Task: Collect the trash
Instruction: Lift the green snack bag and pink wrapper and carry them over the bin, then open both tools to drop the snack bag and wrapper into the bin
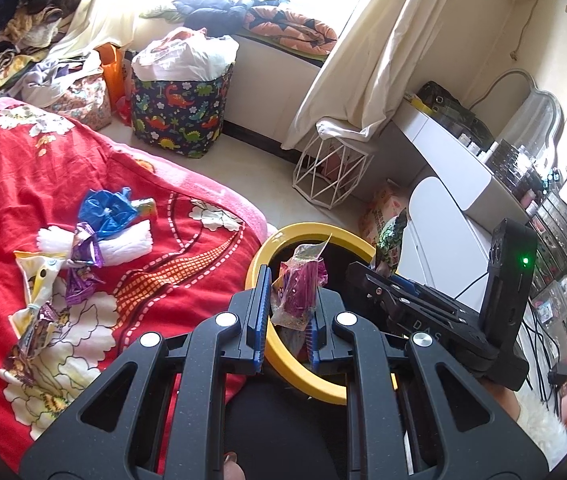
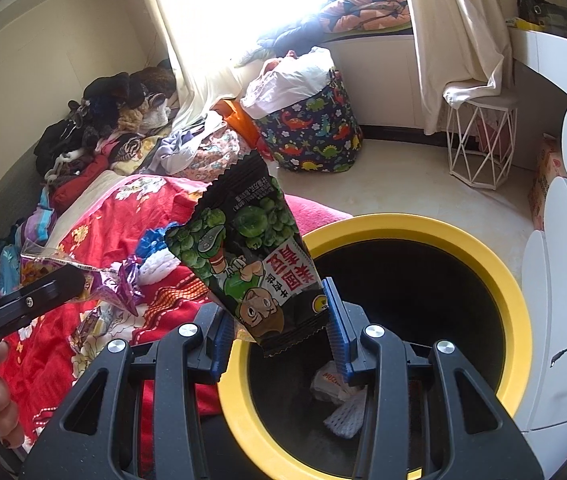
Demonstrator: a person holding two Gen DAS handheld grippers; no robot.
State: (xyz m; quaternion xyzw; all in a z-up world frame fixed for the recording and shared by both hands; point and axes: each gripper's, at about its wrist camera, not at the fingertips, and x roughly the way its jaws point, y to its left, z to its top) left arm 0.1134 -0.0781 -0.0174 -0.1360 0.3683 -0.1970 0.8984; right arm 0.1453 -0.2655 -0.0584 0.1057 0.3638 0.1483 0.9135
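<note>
Green pea snack bag (image 2: pixel 249 256) clamped between right gripper (image 2: pixel 283 336) fingers, hanging over yellow-rimmed bin (image 2: pixel 515 304) just ahead. Purple wrapper (image 1: pixel 301 292) pinched in left gripper (image 1: pixel 287 320), above same bin's rim (image 1: pixel 283 352). More wrappers (image 1: pixel 83 248) on red bedspread (image 1: pixel 23 184), left of left gripper.

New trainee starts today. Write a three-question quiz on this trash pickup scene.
1. True or false: the left claw holds a clear purple-printed plastic wrapper.
2. What does the right claw grip? A) black-and-green pea snack packet B) blue plastic bag
3. Fill in: the black bin's rim is ____ in colour.

Key: 1 true; 2 A; 3 yellow.
</note>
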